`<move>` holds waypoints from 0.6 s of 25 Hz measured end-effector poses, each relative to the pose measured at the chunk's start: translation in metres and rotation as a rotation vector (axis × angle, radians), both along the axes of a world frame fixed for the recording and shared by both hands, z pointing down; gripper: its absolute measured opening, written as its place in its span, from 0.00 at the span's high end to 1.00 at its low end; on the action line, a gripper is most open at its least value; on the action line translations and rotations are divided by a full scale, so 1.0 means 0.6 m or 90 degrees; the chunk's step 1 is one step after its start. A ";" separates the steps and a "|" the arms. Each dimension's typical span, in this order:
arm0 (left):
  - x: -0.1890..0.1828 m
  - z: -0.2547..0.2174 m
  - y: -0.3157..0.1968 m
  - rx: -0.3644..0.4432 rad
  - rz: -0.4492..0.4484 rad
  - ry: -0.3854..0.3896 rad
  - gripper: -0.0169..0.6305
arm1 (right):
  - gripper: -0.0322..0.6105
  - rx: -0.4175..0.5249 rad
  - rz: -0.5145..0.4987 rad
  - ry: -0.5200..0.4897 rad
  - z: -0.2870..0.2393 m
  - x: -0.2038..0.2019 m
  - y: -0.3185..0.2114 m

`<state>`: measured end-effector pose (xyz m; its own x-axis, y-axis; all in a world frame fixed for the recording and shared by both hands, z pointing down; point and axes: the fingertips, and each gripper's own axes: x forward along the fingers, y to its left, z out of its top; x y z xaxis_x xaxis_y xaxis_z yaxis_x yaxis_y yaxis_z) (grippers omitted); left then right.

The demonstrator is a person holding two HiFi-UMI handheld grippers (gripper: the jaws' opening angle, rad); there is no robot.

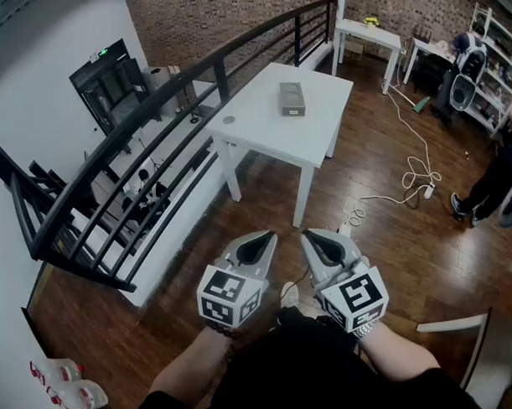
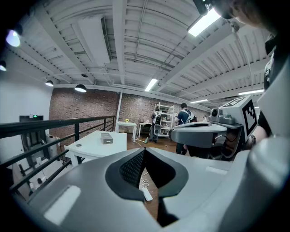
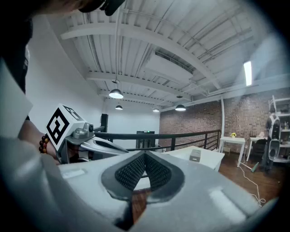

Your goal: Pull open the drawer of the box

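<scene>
Head view: the person stands back from the white table (image 1: 266,134), both tongs held close to the body. The left gripper (image 1: 256,246) and right gripper (image 1: 319,245) sit side by side, jaws brought together, nothing in them. The box (image 1: 292,99) lies on the far half of the table, well apart from both, straight ahead and about midway between them, so neither hand looks clearly nearer. Its long axis runs away from the person, short end facing them. Drawer front and any handle are too small to make out. Left gripper view: the left gripper (image 2: 144,150) has its tips meeting, empty; the box (image 2: 107,138) is small, off to the left of the jaws on the table (image 2: 90,147). Right gripper view: the right gripper (image 3: 145,154) is closed too, holding nothing; the box (image 3: 195,155) shows right of the jaws, its drawer side unreadable. Judgement: the approach is not yet begun, and a walk forward comes first.
</scene>
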<state>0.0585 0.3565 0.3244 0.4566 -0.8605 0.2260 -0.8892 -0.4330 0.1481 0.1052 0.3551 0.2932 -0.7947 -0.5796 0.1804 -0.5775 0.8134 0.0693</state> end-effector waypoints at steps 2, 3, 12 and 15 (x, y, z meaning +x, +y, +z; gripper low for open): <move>-0.008 0.005 -0.022 -0.001 -0.003 -0.003 0.95 | 0.96 -0.002 0.001 -0.005 0.004 -0.006 -0.024; -0.012 0.008 -0.033 -0.002 -0.005 -0.004 0.95 | 0.96 -0.003 0.001 -0.008 0.007 -0.009 -0.036; -0.039 0.032 -0.163 -0.027 -0.004 -0.021 0.95 | 0.96 -0.026 0.010 -0.026 0.033 -0.027 -0.165; -0.040 0.043 -0.211 -0.043 0.005 -0.031 0.95 | 0.96 -0.040 0.015 -0.032 0.042 -0.031 -0.217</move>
